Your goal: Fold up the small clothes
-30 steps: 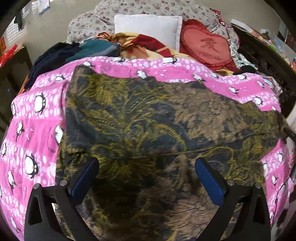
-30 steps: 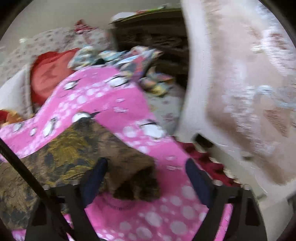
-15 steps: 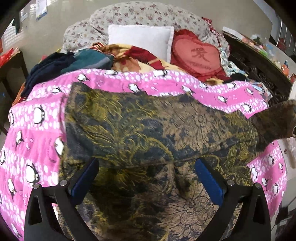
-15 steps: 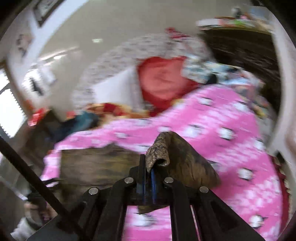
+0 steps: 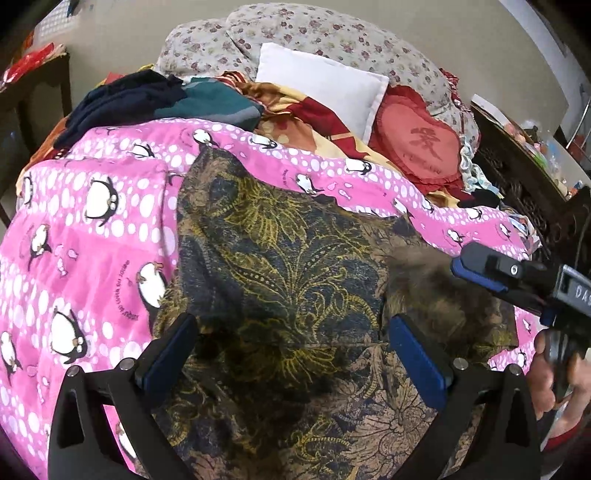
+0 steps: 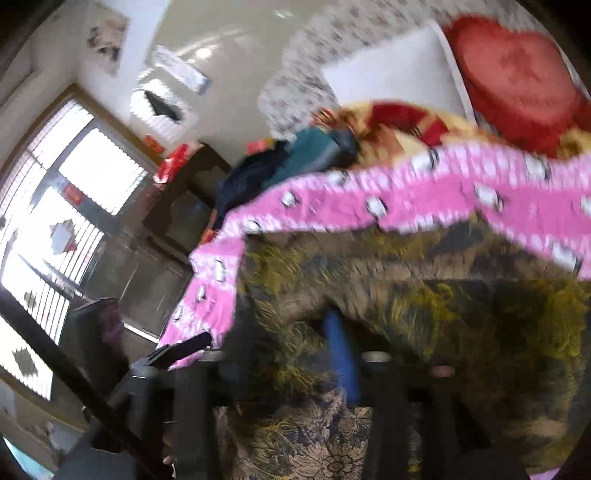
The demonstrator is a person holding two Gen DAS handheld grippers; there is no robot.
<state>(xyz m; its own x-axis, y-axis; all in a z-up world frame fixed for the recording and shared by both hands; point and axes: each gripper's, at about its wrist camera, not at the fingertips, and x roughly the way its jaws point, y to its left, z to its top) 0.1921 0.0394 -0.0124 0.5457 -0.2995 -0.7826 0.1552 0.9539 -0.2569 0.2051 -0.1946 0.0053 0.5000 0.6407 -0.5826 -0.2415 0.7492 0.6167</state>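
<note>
A dark garment with a gold leaf print (image 5: 288, 258) lies spread on the pink penguin blanket (image 5: 92, 229). Its right part is folded over toward the middle, where a blurred flap (image 5: 421, 269) sits just off the tip of my right gripper (image 5: 458, 262). My left gripper (image 5: 291, 325) hovers open over the garment's near half, with nothing between its blue pads. The right wrist view is blurred: my right gripper (image 6: 280, 332) has its jaws opening, one blue pad (image 6: 341, 358) shows, and garment cloth (image 6: 424, 295) lies loose across the gap.
At the bed's head lie a white pillow (image 5: 325, 85), a red heart cushion (image 5: 424, 147), a floral quilt (image 5: 295, 33) and dark clothes (image 5: 147, 99). A dark carved cabinet (image 5: 524, 177) stands at the right. A hand (image 5: 554, 362) holds the right gripper. A window (image 6: 55, 221) is at the left.
The right gripper shut on the garment's right edge, swung it left over the middle, and its jaws have now parted. The left gripper drifted a little and stays open.
</note>
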